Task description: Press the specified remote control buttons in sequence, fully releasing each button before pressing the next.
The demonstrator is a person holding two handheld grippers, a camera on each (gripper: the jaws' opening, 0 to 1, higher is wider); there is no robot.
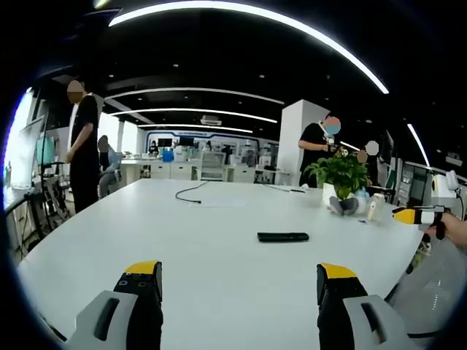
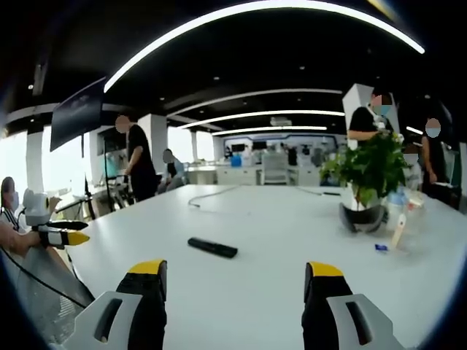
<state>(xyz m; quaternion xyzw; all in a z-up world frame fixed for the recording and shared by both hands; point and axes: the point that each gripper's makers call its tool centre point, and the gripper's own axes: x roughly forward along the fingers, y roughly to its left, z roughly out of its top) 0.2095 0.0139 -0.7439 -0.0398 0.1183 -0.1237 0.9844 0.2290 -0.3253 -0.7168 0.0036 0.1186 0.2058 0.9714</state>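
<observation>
In the left gripper view, the left gripper [image 1: 241,281] rises from the bottom edge with its yellow-tipped jaws wide apart and nothing between them. Beyond them a broad stretch of bare white table [image 1: 219,255] runs up to the remote control [image 1: 283,237], which lies flat just right of centre, well apart from the jaws and from every table edge. A potted plant [image 1: 341,179] stands near the table's far right edge, and a black cable [image 1: 191,192] curls at upper centre. The right gripper [image 1: 417,215] enters at the right edge, held in a hand [image 1: 454,227]; whether its jaws are apart or together I cannot tell.

In the right gripper view, the right gripper [image 2: 235,281] fills the bottom, jaws spread wide on nothing. The remote control [image 2: 212,248] lies left of centre, open tabletop all round. The plant [image 2: 371,179] sits at the right. The left gripper [image 2: 71,232] shows at the left edge, off the table's near rim.
</observation>
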